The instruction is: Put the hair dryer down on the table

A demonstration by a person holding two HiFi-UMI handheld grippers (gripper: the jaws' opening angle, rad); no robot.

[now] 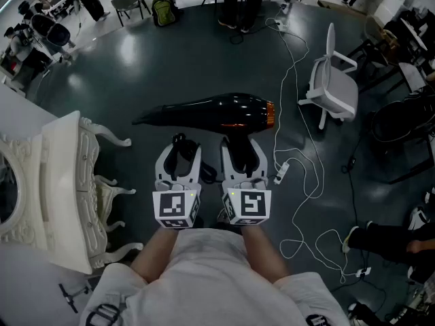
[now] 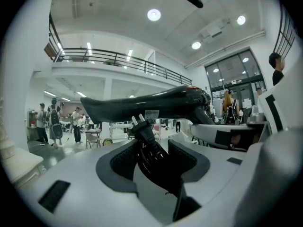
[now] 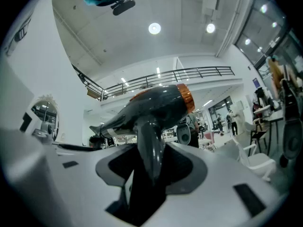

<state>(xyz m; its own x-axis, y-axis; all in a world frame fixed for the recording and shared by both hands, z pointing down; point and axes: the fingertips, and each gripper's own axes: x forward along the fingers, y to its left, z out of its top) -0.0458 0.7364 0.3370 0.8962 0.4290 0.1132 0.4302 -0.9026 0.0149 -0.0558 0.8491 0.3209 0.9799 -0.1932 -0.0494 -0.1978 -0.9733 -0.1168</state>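
the right gripper has its jaws spread wide and clamped on the handle of the dryer. the dryer hangs in the air over the floor, black body level, nozzle pointing left, orange ring at its right end. just left of it, the left gripper, jaws equally wide, pinches the bundled cord, with the plug sticking out past the pads. the white table stands at the left, apart from the dryer.
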